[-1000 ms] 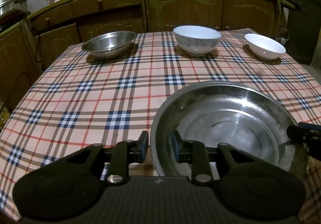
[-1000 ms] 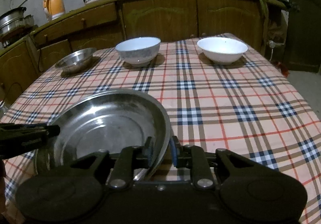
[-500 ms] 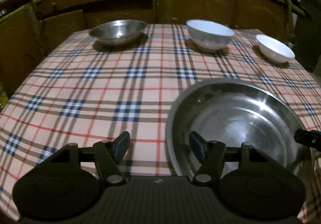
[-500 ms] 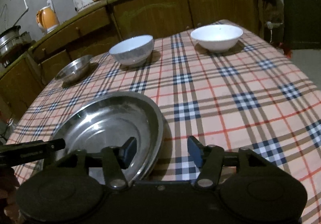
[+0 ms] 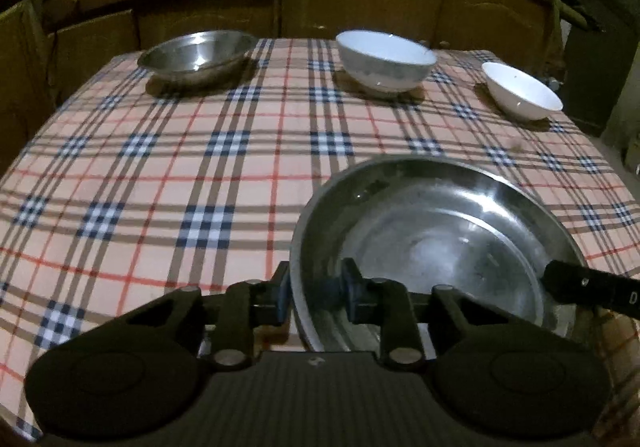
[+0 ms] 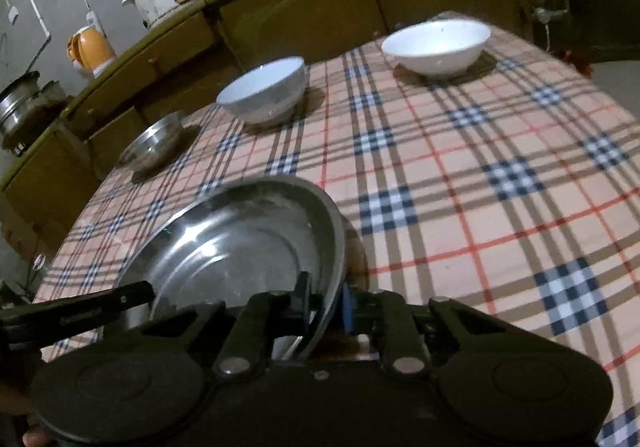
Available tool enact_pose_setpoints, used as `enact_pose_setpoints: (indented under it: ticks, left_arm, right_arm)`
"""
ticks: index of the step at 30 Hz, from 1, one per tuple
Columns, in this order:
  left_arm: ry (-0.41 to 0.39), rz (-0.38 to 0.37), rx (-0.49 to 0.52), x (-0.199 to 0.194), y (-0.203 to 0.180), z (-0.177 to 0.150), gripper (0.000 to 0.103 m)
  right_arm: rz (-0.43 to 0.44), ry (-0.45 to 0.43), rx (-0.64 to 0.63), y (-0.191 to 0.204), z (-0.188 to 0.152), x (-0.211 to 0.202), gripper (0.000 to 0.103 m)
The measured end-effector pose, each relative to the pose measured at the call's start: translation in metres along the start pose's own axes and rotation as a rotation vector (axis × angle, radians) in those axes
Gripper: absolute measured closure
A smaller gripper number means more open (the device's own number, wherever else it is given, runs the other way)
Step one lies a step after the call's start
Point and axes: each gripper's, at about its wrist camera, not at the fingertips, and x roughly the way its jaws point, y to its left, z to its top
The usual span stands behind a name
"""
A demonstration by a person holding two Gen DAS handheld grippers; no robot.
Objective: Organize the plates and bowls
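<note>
Both hand-held grippers close again on the steel plate's rim

Half a second ago the fingers of the left hand-held gripper and the right hand-held gripper stood wide apart around the edge of the steel plate; now each pair is drawn in with the rim between its pads, the left on the plate's left edge, the right on its right edge (much as they stood a second ago). The right wrist view now tilts, so the tabletop slopes across it, and the plate's right edge looks raised off the cloth.
</note>
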Motion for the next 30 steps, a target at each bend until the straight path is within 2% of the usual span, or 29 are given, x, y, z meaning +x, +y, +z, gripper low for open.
enact_pose_setpoints:
  ticks: [18,23,30]
  left_arm:
    - [-0.099,-0.066,0.074,-0.047,-0.055,0.044,0.078]
    - [-0.111,-0.058,0.08,-0.057,-0.053,0.051,0.078]
    - [-0.111,-0.015,0.053,-0.064,-0.03,0.055,0.077]
  right_arm:
    - [-0.081,-0.121,-0.033,-0.015,0.042,-0.078,0.082]
    - [-0.075,-0.131,-0.045,-0.007,0.051,-0.085,0.082]
    - [-0.042,-0.118,-0.081,0.02,0.059,-0.077,0.082]
